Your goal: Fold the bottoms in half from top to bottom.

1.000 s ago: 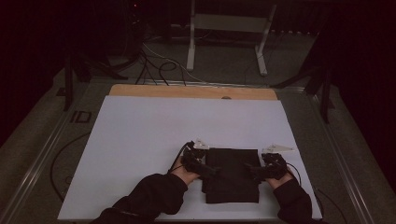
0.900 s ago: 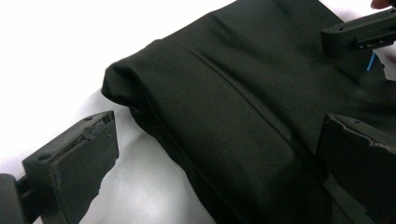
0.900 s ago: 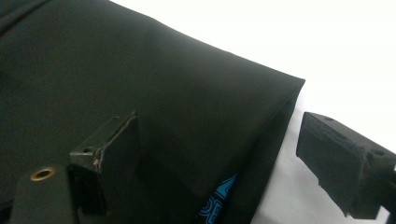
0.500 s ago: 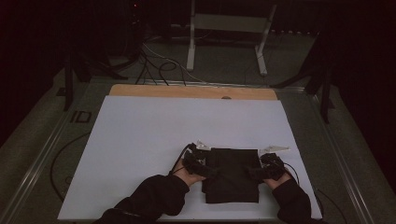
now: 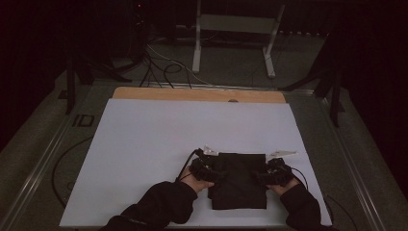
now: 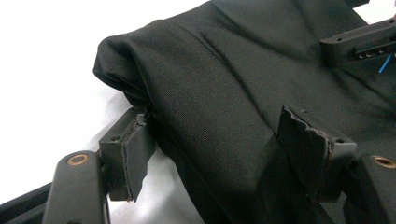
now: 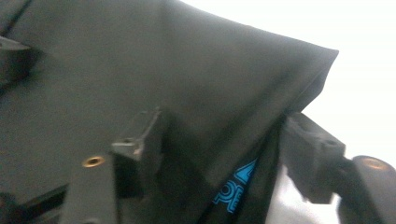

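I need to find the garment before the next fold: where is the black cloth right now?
In the high view the black cloth lies folded on the white table, near its front edge and right of centre, between the left tool and right tool.

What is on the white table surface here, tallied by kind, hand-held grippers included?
Black folded garment: 1
Hand-held grippers: 2, the left hand-held gripper at the garment's left edge and the right hand-held gripper at its right edge
White table surface: 1
Total: 4
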The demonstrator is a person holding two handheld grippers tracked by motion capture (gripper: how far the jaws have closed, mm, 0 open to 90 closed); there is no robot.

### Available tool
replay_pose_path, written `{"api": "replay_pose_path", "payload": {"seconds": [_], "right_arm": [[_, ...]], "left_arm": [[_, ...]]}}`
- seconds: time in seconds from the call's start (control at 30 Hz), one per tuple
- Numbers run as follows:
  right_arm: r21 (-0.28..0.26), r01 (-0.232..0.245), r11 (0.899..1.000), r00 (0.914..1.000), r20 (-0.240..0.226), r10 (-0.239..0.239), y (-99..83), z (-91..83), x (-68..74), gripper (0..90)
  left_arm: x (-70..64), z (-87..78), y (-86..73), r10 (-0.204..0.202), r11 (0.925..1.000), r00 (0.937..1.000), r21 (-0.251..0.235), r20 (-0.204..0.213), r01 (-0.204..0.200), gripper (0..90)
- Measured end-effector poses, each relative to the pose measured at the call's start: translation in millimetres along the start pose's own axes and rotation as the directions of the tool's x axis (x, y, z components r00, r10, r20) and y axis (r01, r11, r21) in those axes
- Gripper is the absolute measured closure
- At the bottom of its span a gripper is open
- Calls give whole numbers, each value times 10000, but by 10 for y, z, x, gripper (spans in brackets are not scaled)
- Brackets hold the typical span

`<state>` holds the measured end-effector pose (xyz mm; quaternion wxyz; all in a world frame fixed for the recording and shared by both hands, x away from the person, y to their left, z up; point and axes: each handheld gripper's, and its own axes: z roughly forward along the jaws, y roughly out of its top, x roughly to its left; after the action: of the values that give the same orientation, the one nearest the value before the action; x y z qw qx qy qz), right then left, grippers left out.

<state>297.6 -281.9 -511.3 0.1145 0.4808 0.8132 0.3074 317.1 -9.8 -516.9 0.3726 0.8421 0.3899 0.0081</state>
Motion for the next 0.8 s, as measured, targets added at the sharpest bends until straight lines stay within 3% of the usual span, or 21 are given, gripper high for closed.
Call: {"api": "replay_pose_path", "payload": {"seconds": [0.53, 0.8], "right_arm": [[25, 231, 9997, 9964, -810, -229, 6, -14, 46, 665], [-1, 602, 9982, 9957, -702, -601, 11, -26, 101, 752]], "left_arm": [[-54, 52, 27, -144, 9999, 9989, 90, 457, 140, 593], [-82, 58, 33, -138, 9999, 9989, 77, 449, 134, 684]]}}
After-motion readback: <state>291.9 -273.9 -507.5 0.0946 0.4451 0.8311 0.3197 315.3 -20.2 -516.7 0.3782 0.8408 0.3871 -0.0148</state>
